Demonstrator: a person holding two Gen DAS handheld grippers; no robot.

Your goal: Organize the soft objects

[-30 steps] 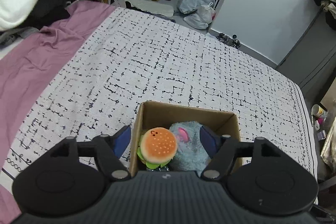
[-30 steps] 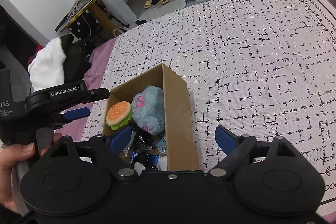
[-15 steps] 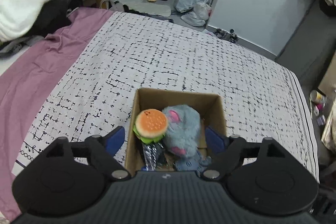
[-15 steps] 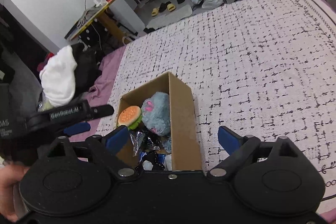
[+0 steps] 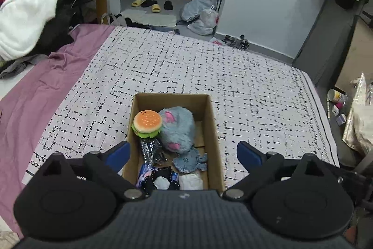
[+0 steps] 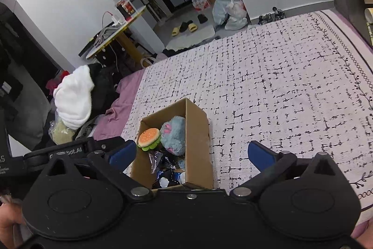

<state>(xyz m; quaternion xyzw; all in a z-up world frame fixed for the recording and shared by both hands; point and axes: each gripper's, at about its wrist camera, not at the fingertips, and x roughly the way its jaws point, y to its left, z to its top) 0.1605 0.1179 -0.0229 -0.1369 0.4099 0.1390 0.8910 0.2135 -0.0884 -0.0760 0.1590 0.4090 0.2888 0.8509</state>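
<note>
A cardboard box (image 5: 212, 123) sits on the bed's near edge. In it lie a plush hamburger (image 5: 147, 123), a grey-blue plush with pink ears (image 5: 179, 130), a small blue plush octopus (image 5: 190, 161), a shiny wrapper and small dark and white items. The box (image 6: 198, 139) and hamburger (image 6: 149, 138) also show in the right wrist view. My left gripper (image 5: 183, 154) is open and empty, high above the box's near end. My right gripper (image 6: 191, 154) is open and empty, above the box's right wall. The left gripper's body (image 6: 65, 152) shows at the right view's left.
A white blanket with black marks (image 5: 198, 67) covers the bed, with a purple sheet (image 5: 28, 95) on the left. A white and black clothes pile (image 5: 25, 22) lies at the far left. A table, slippers and bags stand on the floor beyond. Clutter lies at the bed's right side.
Both grippers have risen and pulled back from the box, so more of its contents and the room shows. Both stayed open. The toys have not moved.
</note>
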